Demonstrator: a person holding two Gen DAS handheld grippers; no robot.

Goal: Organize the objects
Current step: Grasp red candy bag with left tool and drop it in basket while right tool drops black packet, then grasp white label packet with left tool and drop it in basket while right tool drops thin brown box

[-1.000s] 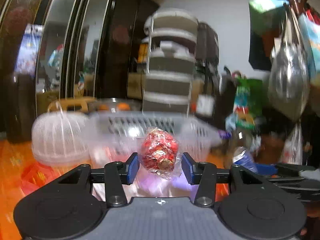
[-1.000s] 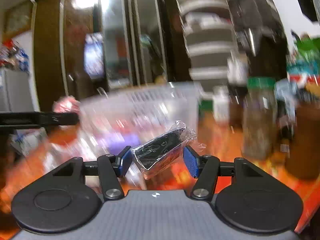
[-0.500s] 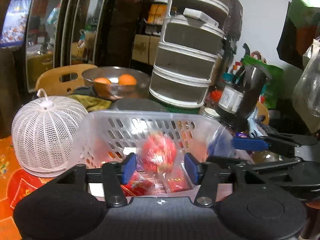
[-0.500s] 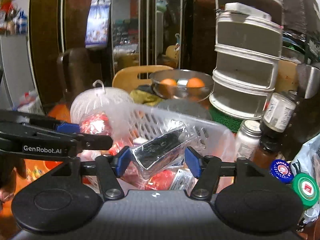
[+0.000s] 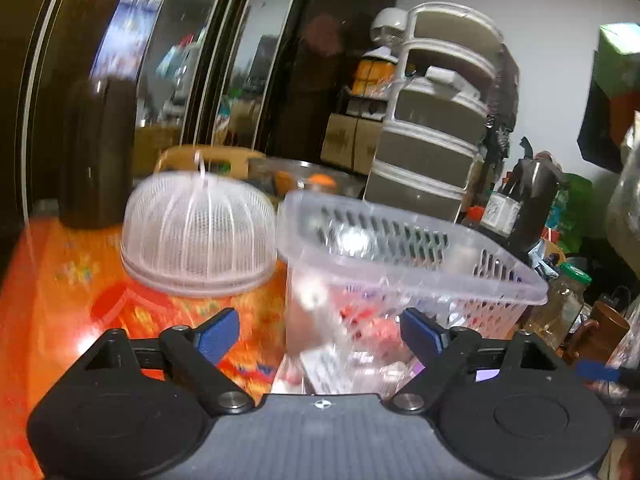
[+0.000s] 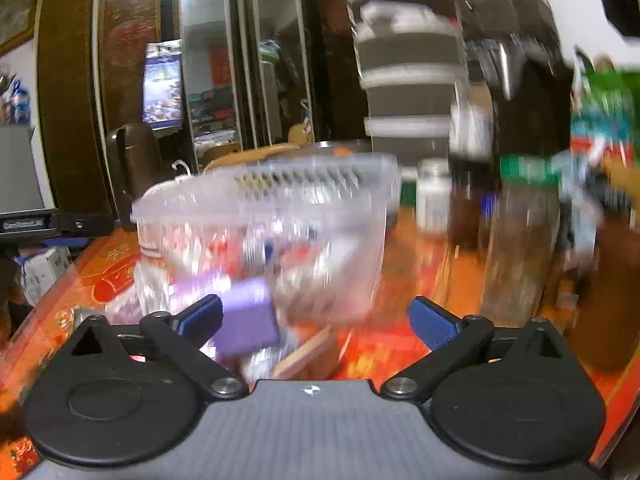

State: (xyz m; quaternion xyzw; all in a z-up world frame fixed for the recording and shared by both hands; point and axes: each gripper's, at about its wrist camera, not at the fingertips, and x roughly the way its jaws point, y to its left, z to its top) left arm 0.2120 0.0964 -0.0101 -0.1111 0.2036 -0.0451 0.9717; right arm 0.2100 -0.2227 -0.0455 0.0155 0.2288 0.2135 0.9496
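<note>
A clear slotted plastic basket (image 5: pixel 420 248) sits mid-frame on the orange table (image 5: pixel 60 280), blurred, holding red and white wrapped packets (image 5: pixel 372 328). The left gripper (image 5: pixel 320 334) and right gripper (image 6: pixel 316 322) have just been opening; both jaws stand wide with nothing between the pads. Only the left view shows the white mesh dome (image 5: pixel 198 232); only the right shows a purple box (image 6: pixel 248 320) before the basket.

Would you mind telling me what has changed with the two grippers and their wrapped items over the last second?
Both let go. The left gripper held a red wrapped sweet and the right gripper a dark wrapped packet; each carried its item over the clear basket, and their jaws have just been opening, with nothing between them now. Both views have since drawn back and lower. The basket and white mesh dome stayed on the orange tabletop.
</note>
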